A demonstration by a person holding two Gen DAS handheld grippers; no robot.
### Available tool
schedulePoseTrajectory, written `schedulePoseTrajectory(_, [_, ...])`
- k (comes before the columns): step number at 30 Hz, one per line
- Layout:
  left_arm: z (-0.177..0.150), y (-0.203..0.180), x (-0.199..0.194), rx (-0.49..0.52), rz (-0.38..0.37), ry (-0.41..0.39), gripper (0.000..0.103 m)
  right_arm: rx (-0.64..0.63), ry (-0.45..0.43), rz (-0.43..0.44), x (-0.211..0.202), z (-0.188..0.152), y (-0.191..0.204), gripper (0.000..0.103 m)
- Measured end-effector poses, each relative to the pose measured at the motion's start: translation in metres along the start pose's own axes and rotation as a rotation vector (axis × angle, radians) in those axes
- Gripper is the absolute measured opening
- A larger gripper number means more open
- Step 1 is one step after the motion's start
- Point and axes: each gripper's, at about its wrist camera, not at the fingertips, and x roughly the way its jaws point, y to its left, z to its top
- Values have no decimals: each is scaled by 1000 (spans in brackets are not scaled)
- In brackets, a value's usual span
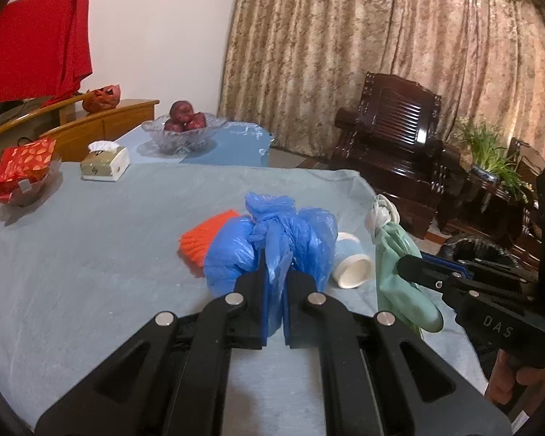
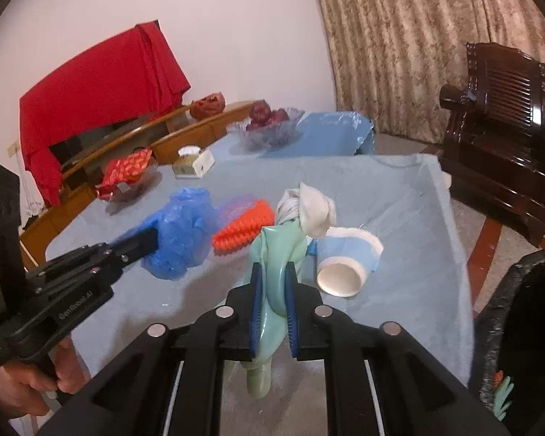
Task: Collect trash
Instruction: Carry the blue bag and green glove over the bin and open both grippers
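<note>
Left gripper (image 1: 275,276): jaws nearly closed, clamped on crumpled blue plastic bag (image 1: 272,239), raised over the table. Right gripper (image 2: 273,283): jaws narrow, pinching pale green rubber glove (image 2: 276,254), white cloth wad (image 2: 309,207) at its top. Black-lined bin (image 2: 519,327) at right edge. On grey-blue tablecloth (image 1: 91,254): tipped paper cup (image 2: 345,269), orange ribbed item (image 2: 243,229). Farther: tissue box (image 1: 105,163), glass fruit bowl (image 1: 181,134), dark wooden chair (image 1: 392,130), patterned curtain (image 1: 381,36).

A crumpled blue plastic bag (image 1: 272,239), an orange ribbed piece (image 1: 203,236) and a pale green glove (image 2: 276,254) lie over the bench's light blue cloth (image 1: 109,239). The paper cup (image 2: 345,265) is white with a blue band. Behind hang a beige mottled curtain (image 1: 381,47) and a plain red cloth (image 2: 101,83).
</note>
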Motion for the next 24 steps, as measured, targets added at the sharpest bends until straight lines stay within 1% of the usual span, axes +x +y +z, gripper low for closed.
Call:
schedulePoseTrajectory(6, [5, -23, -7, 21, -37, -13, 5, 6, -47, -20, -30, 3, -6, 12])
schedulePoseTrajectory(13, [10, -53, -12, 52, -90, -29, 5, 22, -91, -60, -60, 5, -24, 12])
schedulePoseTrajectory(24, [16, -120, -7, 120, -212, -48, 5, 63, -153, -188, -119, 1, -73, 12])
